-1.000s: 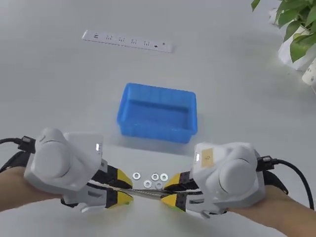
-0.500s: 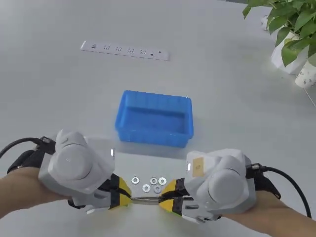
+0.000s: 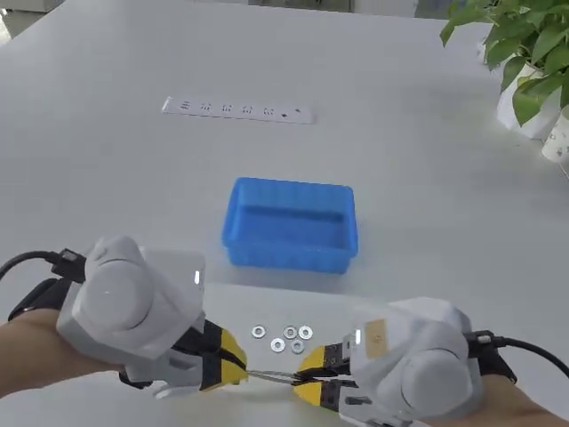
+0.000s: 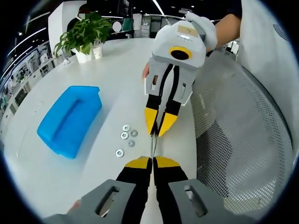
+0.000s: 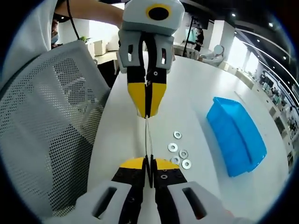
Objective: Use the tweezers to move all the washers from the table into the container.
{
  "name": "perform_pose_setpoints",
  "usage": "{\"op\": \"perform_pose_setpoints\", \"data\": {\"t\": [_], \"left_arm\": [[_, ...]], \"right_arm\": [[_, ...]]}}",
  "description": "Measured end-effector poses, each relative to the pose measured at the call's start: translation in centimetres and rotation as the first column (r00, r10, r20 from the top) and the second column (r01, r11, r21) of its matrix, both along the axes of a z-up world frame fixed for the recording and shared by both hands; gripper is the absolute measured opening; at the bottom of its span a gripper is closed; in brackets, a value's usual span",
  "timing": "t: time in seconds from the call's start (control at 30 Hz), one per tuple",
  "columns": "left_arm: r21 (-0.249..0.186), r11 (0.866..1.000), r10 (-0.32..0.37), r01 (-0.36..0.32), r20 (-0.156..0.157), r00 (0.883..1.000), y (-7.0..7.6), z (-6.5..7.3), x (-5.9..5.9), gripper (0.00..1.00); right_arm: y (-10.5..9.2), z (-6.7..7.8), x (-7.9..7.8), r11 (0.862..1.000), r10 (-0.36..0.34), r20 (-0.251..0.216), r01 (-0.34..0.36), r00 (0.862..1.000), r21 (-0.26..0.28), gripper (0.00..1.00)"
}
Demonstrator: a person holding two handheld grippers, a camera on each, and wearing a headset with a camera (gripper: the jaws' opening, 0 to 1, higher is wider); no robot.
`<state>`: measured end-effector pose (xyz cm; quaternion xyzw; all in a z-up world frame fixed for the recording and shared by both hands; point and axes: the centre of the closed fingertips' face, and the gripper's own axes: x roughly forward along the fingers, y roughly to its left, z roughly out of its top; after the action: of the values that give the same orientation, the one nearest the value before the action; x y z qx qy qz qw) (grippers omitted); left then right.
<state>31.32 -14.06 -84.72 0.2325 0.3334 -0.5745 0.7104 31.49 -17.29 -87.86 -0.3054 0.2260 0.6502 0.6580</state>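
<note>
Tweezers run left-right; ends clamped in left tool and right tool.

Head view down over table; gripper views low, face to face, washers in all.

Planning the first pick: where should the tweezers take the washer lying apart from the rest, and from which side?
Likely the lone washer by its rim, one tip through the hole, coming down from above on its side away from the other washers: it lies flat on the table.
</note>
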Motion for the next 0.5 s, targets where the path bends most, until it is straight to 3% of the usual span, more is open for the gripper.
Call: {"op": "perform_pose_setpoints", "data": {"t": [0.2, 0.33, 0.43, 0.5], "left_arm": [[0.006, 1.000, -0.018, 0.018, 0.031, 0.999, -0.2, 2.0, 0.2, 0.06], [-0.009, 0.999, -0.032, 0.033, 0.055, 0.998, -0.7, 3.5, 0.4, 0.06], [-0.041, 0.999, -0.033, 0.036, 0.061, 0.998, -1.4, 4.2, 0.3, 0.05], [-0.037, 0.998, -0.038, 0.040, 0.070, 0.997, -1.8, 4.2, 0.4, 0.05]], "right_arm": [[0.7, 0.7, 0.2, 0.997, -0.025, 0.009, 0.025, 1.000, 0.068, 0.07], [1.0, 1.7, 0.5, 0.979, -0.091, -0.035, 0.096, 0.995, 0.177, 0.07], [0.9, 1.6, 0.4, 0.977, -0.096, -0.039, 0.102, 0.995, 0.185, 0.07], [0.9, 1.5, 0.1, 0.978, -0.094, -0.028, 0.097, 0.995, 0.185, 0.07]]}}
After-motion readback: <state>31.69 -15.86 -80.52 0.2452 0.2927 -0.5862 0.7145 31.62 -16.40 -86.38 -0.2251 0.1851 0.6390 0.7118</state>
